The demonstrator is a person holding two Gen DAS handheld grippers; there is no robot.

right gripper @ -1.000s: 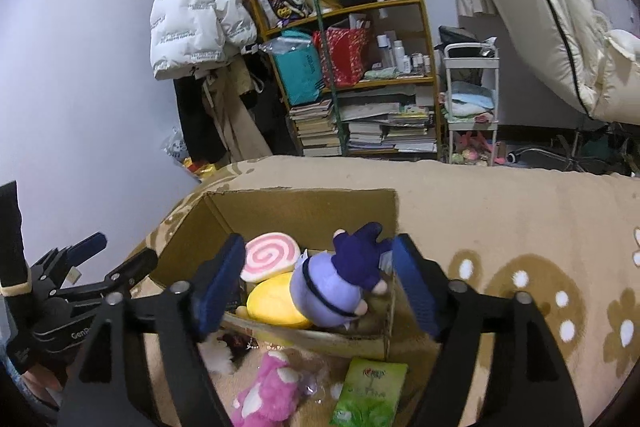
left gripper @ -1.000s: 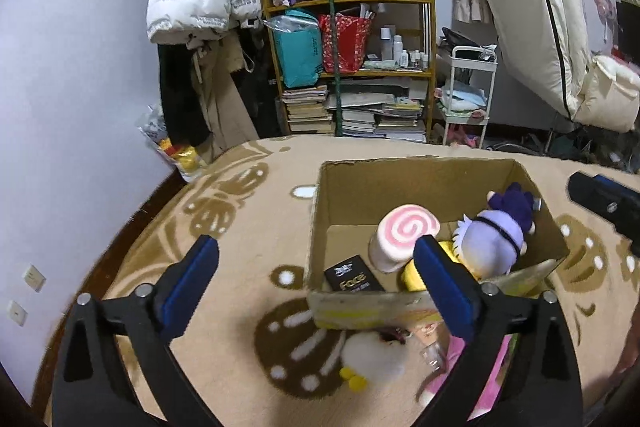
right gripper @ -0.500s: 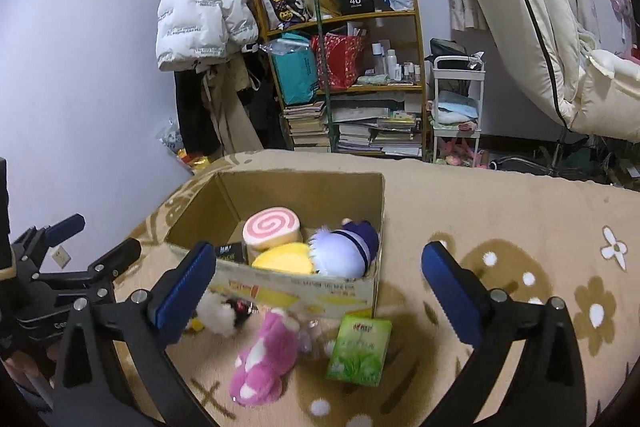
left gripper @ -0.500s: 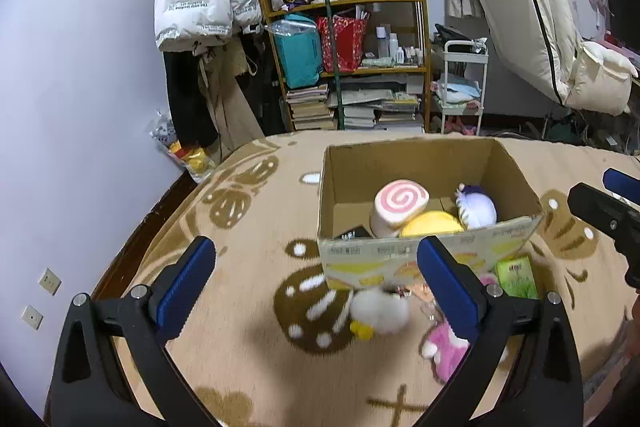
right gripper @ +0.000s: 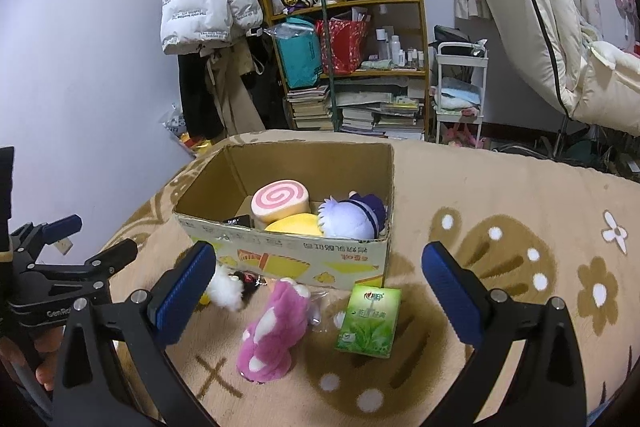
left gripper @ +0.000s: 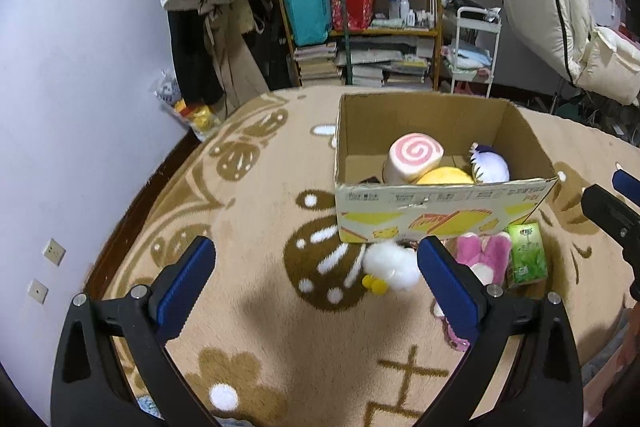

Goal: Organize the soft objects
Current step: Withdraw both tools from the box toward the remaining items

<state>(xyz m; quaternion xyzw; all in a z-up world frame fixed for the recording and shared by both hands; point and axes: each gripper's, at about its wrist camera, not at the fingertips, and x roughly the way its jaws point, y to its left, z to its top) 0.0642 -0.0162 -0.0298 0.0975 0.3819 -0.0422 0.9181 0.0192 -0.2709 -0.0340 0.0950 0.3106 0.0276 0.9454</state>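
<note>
Where the brown cardboard box [right gripper: 288,259] stands on the beige patterned rug [right gripper: 500,195], its near wall hides the lower parts of the pink-swirl roll cushion [right gripper: 280,203], yellow plush [right gripper: 296,227] and purple-and-white doll [right gripper: 352,217] inside. Just in front, the pink fluffy plush [right gripper: 272,331], green tissue pack [right gripper: 370,321] and half-hidden white fluffy toy [left gripper: 390,265] lie on the rug. The right gripper [right gripper: 316,295] has just been opening, and both its jaws and those of the left gripper [left gripper: 312,285] stand wide apart, empty.

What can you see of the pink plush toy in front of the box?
The pink plush toy is fluffy magenta fabric with white patches and looks soft. It lies on its side on the tan rug, just in front of the cardboard box, left of the green carton in the right wrist view. No claw touches it.
</note>
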